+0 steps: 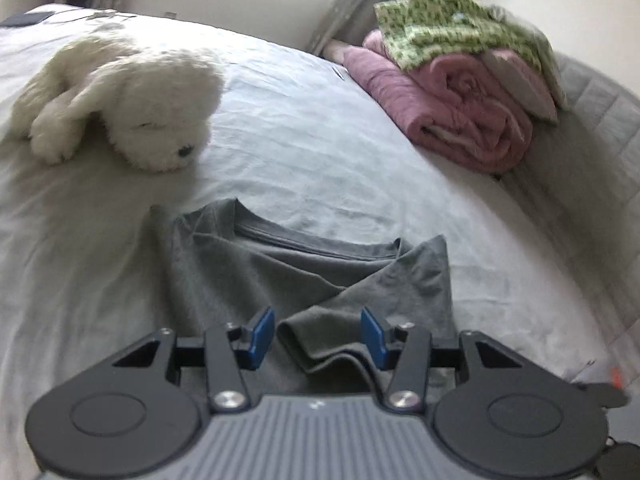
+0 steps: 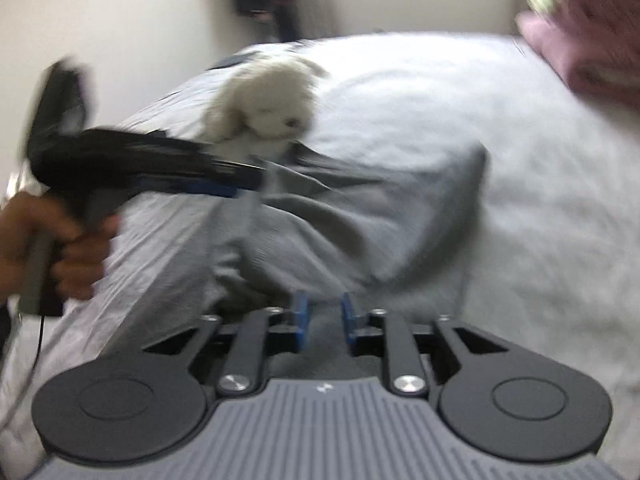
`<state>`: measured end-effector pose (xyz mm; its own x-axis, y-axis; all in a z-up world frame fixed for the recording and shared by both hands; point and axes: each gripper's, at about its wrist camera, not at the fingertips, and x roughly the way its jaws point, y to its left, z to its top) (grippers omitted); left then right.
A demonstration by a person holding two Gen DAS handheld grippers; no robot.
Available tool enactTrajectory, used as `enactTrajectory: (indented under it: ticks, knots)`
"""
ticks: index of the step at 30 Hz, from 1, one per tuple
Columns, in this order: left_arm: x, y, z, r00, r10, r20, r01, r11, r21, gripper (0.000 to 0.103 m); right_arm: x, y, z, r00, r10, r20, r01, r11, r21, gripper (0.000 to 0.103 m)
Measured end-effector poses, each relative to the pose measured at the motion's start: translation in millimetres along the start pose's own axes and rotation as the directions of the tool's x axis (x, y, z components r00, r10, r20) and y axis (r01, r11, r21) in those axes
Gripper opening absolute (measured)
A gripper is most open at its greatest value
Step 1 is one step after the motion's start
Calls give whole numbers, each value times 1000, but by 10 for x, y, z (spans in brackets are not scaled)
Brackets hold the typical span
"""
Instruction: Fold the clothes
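Note:
A grey t-shirt (image 1: 248, 272) lies on the white bed sheet (image 1: 320, 140), collar toward the far side, its right sleeve folded in over the body. My left gripper (image 1: 317, 336) hovers at the shirt's near part with its jaws open; the folded sleeve end lies between the blue pads (image 1: 260, 336), untouched by them. The right wrist view is blurred. There the shirt (image 2: 320, 232) is bunched, and my right gripper (image 2: 324, 318) stands open over its near edge, a gap showing between the pads. A hand (image 2: 76, 248) holds the left gripper (image 2: 240, 190) at the shirt's left side.
A white plush dog (image 1: 132, 108) lies beyond the shirt at the left. A rolled pink blanket (image 1: 448, 112) with a green patterned cloth (image 1: 448, 28) on it sits at the far right. A quilted mattress edge (image 1: 592, 128) runs down the right side.

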<state>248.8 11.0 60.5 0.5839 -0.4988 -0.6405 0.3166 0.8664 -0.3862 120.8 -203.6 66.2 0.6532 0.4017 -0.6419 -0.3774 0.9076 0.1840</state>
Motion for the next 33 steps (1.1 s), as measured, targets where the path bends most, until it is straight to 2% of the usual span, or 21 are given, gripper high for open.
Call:
enactTrajectory:
  ticks: [1,3,7,9,11,12,13,16,21,26,28,30,32,33]
  knots:
    - [41,-2,8,1000,6,-10,-6,1000,11,51,19,83,14,1000,0,13,0,999,-41,42]
    - [110,7,15,1000,17,-26,-17,1000,26,54,58,246,42,999,3,37,1,993,-121,42]
    - [194,21,18,999,18,-36,-16,999,40,54,255,396,117,1000,19,18,-16,984,-176,42]
    - [241,27,29,999,17,-42,-16,999,39,50,371,418,151,1000,11,-2,-11,983,-184,42]
    - [290,34,37,998,22,-51,-20,999,38,35,467,423,152,1000,-8,-15,5,984,-178,27]
    - [311,36,39,998,30,-53,-28,999,39,24,499,411,148,1000,-16,-17,13,986,-167,13]
    - [327,40,41,998,35,-52,-33,999,39,17,517,395,148,1000,-18,-19,15,988,-152,10]
    - [310,64,74,999,33,-24,-33,999,23,7,495,362,146,1000,-10,-8,9,992,-124,8]
    - [226,-6,180,999,42,26,-43,998,45,4,364,174,225,999,34,-4,-35,998,-60,6]
    - [21,-74,296,994,-14,107,12,1000,23,3,155,91,332,989,137,49,-137,991,-6,6]
    - [-41,-82,292,992,-15,128,11,999,30,3,145,96,325,986,162,44,-162,987,-5,6]
    - [-41,-75,256,990,23,141,-32,998,61,2,184,111,295,983,185,23,-185,983,-7,6]
    - [54,-30,194,989,77,126,-88,992,90,2,346,152,235,988,149,-33,-150,988,-27,6]
    - [118,0,161,988,103,112,-114,988,101,2,417,162,197,989,133,-57,-135,990,-30,11]
